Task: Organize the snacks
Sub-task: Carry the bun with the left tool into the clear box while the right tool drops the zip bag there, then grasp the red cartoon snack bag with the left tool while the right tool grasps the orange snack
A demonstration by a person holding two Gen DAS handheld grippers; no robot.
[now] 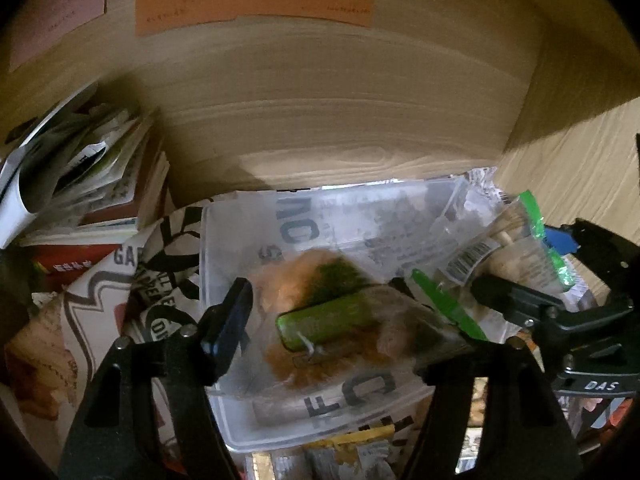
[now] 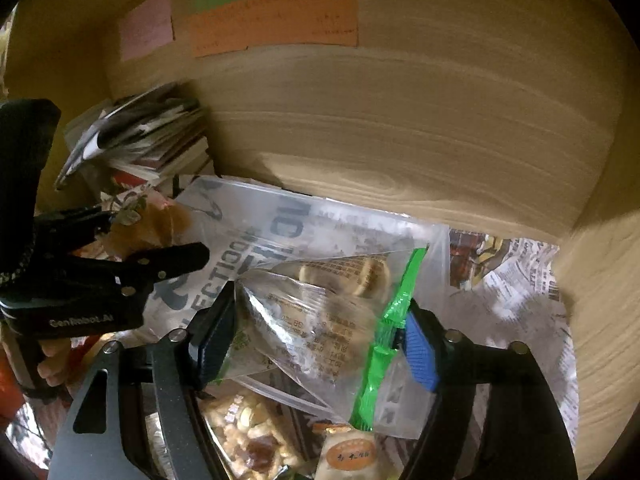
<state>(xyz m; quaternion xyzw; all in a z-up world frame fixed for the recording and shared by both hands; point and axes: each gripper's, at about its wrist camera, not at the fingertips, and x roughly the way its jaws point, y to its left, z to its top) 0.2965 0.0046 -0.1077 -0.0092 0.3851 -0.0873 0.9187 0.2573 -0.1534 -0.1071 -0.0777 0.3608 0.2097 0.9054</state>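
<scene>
Left wrist view: the left gripper (image 1: 332, 332) has its jaws spread on either side of a clear snack bag (image 1: 320, 320) with a green strip and orange-brown pieces inside. The bag hangs over a clear plastic box (image 1: 240, 420) on the newspaper-covered table (image 2: 520, 280), and blur leaves it unclear whether the pads truly press its edges. In the right wrist view, the right gripper (image 2: 320, 344) straddles a clear zip bag (image 2: 320, 320) holding wrapped snacks and round biscuits. The bag's green zip seal (image 2: 390, 328) lies against the blue pad (image 2: 418, 354), and the dark opposite pad sits at the bag's other edge, so the bag looks lightly pinched across its width, though not firmly. The seal runs steeply, from far upper right toward the camera, and that long axis crosses the line between the jaws. The two grippers are near each other, and the right one is the nearer to the zip bag's mouth. Loose snack packets (image 2: 248, 440) lie below, and a stack of books (image 2: 160, 148) stands at the back left.
</scene>
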